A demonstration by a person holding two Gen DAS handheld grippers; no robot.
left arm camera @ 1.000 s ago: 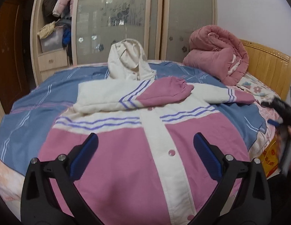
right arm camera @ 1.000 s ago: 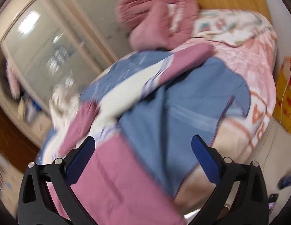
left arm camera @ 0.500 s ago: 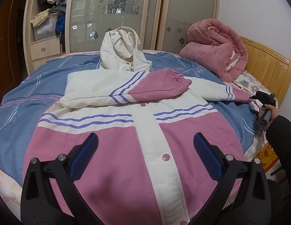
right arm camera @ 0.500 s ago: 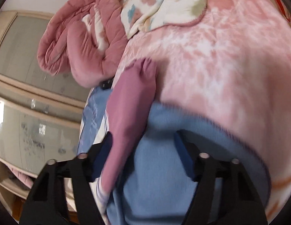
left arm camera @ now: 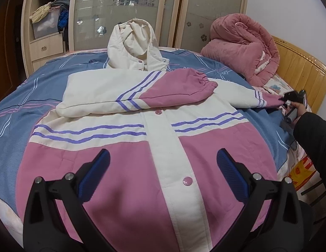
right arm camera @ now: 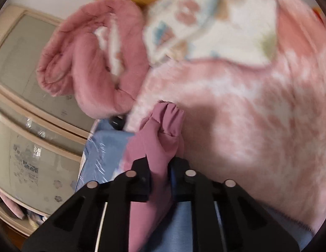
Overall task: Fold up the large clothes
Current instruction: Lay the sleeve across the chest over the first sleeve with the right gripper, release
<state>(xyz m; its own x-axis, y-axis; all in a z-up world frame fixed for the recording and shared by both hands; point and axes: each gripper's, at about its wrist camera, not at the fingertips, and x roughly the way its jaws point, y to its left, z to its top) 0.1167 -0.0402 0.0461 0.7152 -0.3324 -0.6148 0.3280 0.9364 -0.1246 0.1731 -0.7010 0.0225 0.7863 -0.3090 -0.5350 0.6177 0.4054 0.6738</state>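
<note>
A pink and white hooded jacket (left arm camera: pixel 154 147) lies front up on the bed, its hood (left arm camera: pixel 133 46) at the far side. One sleeve (left arm camera: pixel 142 90) is folded across the chest. The other sleeve (left arm camera: pixel 247 97) stretches out to the right. My right gripper (right arm camera: pixel 159 163) is shut on that sleeve's pink cuff (right arm camera: pixel 165 126); it also shows in the left wrist view (left arm camera: pixel 291 99) at the right edge of the bed. My left gripper (left arm camera: pixel 163 161) is open and empty above the jacket's lower hem.
A blue striped sheet (left arm camera: pixel 36 88) covers the bed. A rolled pink quilt (left arm camera: pixel 243 48) lies at the far right by the wooden headboard (left arm camera: pixel 299 77). A floral pillow (right arm camera: pixel 215 21) lies on a pink blanket (right arm camera: pixel 268 115). A wardrobe with glass doors (left arm camera: pixel 125 10) stands behind.
My right gripper has closed its fingers onto the outstretched sleeve's cuff. My left gripper has stayed open above the hem, with the view shifted slightly.
</note>
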